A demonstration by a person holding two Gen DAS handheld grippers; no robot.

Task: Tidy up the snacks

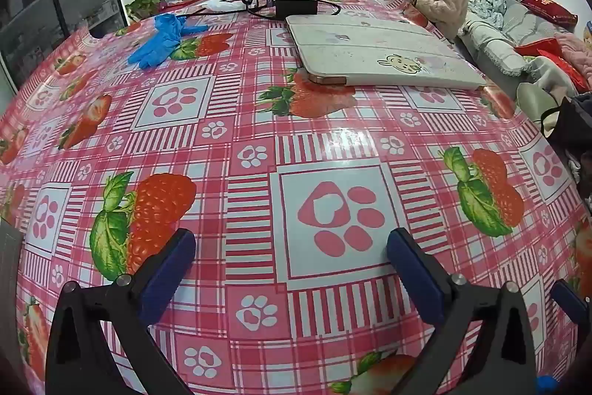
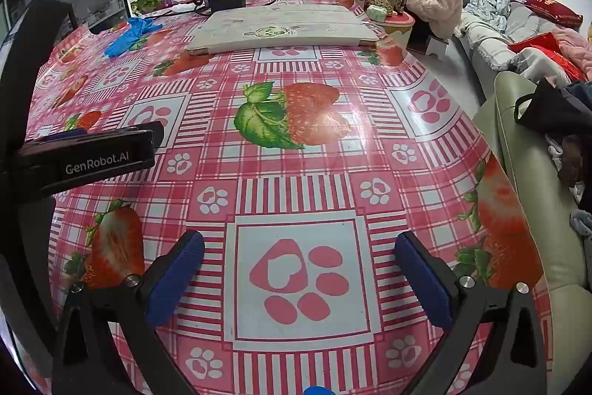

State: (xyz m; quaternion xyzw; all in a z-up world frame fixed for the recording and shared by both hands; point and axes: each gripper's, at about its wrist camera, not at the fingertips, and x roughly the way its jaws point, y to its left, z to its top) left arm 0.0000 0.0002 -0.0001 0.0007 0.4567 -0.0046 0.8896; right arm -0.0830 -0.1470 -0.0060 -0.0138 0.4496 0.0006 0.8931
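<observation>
The tabletop (image 1: 259, 136), under its glossy strawberry-and-paw cloth, fills nearly everything in front of me, and no snacks lie on it that I can see. The only likely snack things are packets and boxes heaped on a low table (image 2: 401, 19) well beyond the far edge of the white board, by the seated woman (image 2: 434, 0); too small to tell what they are. The white board (image 1: 377, 56) lies flat toward the far side of the tabletop, a black box (image 1: 296, 6) with cables just behind it, and a blue glove (image 1: 159, 39) well to its left. Nearer than the board, the left claw (image 1: 292, 250) hovers released over a paw print, holding nothing; the right claw (image 2: 299, 256) is likewise spread and bare. My guess is such packets would be light, crinkly and slippery, easily crushed, so a soft pinch across a sealed edge or a box's narrow sides would serve best.
</observation>
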